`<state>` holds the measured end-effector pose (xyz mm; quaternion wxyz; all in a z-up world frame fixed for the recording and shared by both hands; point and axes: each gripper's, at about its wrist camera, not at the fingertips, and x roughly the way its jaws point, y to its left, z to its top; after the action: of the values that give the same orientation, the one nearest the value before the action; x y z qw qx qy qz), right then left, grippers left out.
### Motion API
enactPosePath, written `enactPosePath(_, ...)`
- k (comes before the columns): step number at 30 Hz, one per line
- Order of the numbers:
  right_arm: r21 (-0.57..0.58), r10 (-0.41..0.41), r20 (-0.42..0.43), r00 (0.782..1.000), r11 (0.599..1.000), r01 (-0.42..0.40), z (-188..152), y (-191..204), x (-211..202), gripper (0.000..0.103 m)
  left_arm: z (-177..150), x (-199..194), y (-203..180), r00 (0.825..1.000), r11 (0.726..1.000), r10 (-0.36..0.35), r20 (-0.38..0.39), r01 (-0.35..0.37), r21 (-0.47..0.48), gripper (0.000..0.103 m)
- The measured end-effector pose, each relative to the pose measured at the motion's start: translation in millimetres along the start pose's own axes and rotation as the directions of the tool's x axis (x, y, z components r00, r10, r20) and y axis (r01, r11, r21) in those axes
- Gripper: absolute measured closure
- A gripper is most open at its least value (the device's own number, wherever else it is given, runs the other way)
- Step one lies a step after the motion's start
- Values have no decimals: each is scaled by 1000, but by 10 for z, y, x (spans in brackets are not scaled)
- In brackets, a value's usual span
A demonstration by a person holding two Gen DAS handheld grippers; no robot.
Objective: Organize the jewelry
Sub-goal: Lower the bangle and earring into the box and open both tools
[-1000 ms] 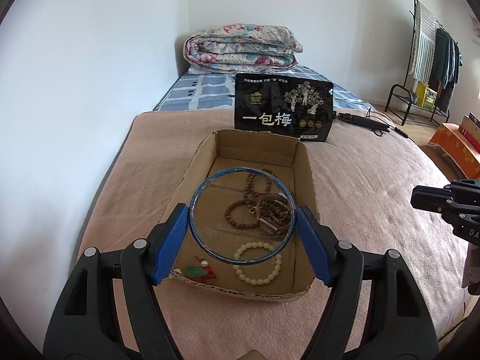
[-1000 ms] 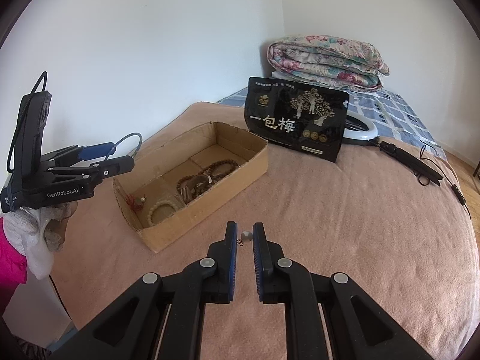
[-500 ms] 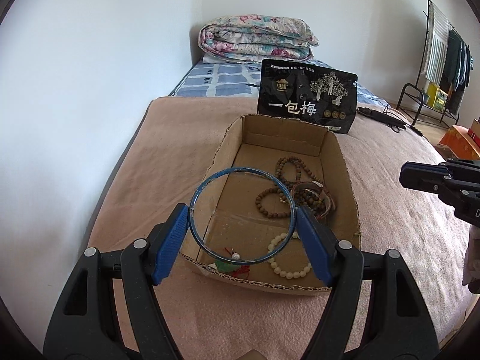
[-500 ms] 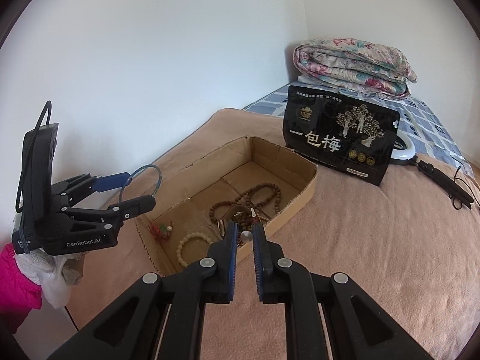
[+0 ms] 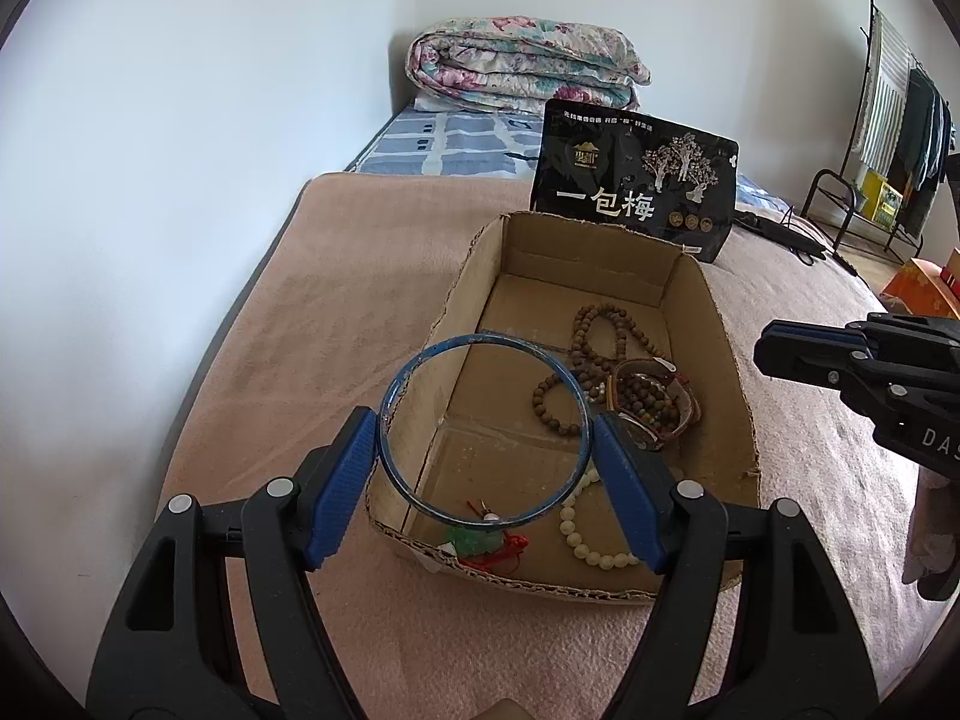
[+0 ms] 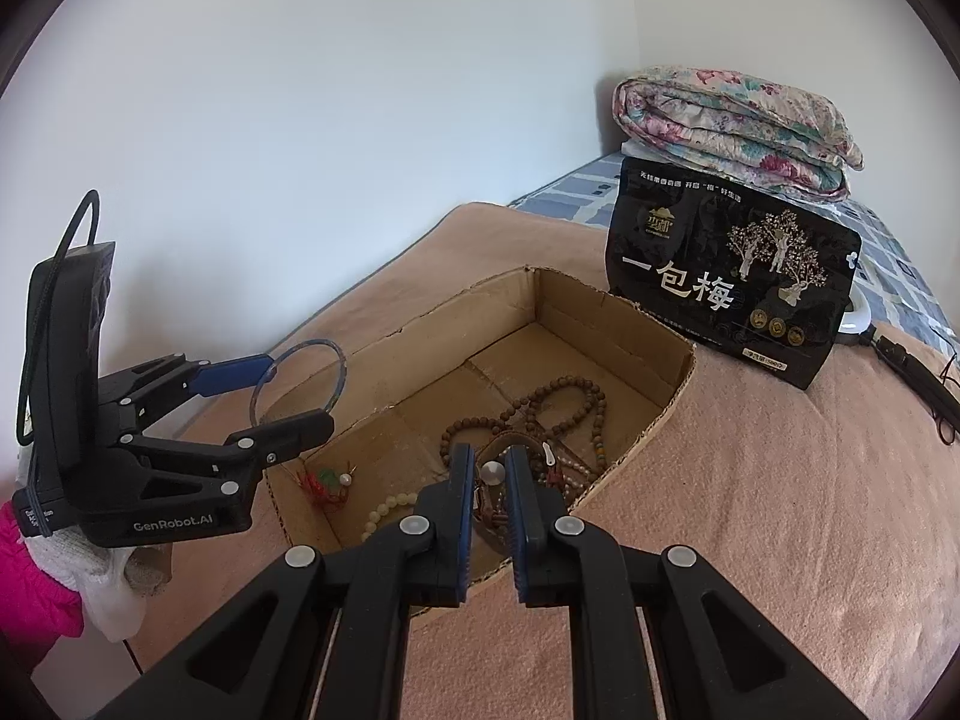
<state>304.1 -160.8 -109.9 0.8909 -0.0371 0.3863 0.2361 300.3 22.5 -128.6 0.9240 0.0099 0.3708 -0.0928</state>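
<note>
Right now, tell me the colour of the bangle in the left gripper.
Blue; the bangle shows best in the left wrist view, clamped in the left gripper.

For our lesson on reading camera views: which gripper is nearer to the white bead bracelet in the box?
Left, probably. The left gripper, holding the blue bangle, hangs just above the white bead bracelet. The right gripper sits over the brown beads, beside it.

- Soft, even daylight fills both views; the white wall (image 5: pixel 180 150) reads bright without glare
- Shadows are faint: a mild one inside the cardboard box (image 6: pixel 600 324)
- Strong fisheye bending, with dark vignette at every corner
- Focus is sharp at centre; the clothes rack (image 5: pixel 894 138) at the far edge looks softer and warped
</note>
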Motion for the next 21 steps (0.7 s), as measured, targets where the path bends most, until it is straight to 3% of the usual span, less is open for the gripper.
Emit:
enactPosePath(12,15,-3,-17,1000,1000,3,63,-72,191,94,20,50,-57,1000,1000,-9,3,9,9,28)
enactPosePath(16,27,-10,-11,1000,1000,10,61,-93,186,77,34,55,-83,1000,1000,0,3,0,9,28)
enactPosePath(21,32,-18,-3,1000,999,18,62,-101,150,71,37,69,-84,1000,1000,6,-7,-6,0,28)
